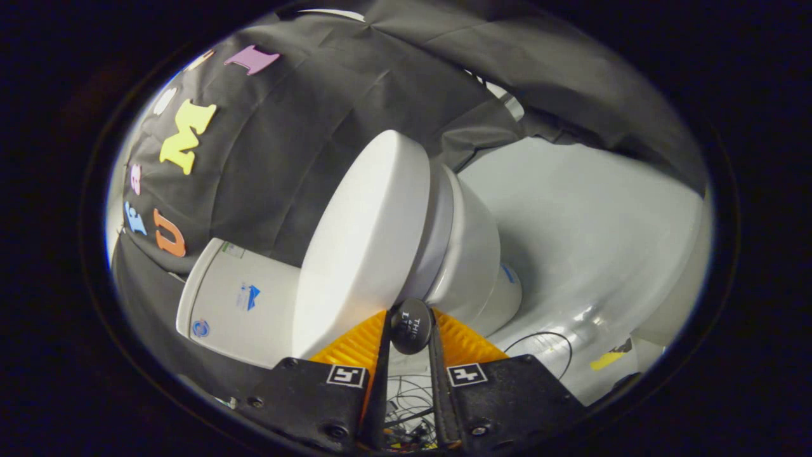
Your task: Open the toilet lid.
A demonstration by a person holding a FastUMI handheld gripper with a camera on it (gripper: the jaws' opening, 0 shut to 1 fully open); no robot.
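One toilet lid [365, 244] stands lifted clear of the bowl [472, 254], its smooth outer face turned toward the camera and a gap open between it and the seat ring beneath. A single round dark knob [411, 325] sits at the lid's front edge, and the gripper [411, 330] has its jaws nearly closed, one finger pressing each side of that knob. Behind the lid is one cistern [238, 295] carrying a few small stickers. Beyond the bowl lie pale floor [602, 241], one thin black cable [539, 339] and one yellow mark [606, 360].
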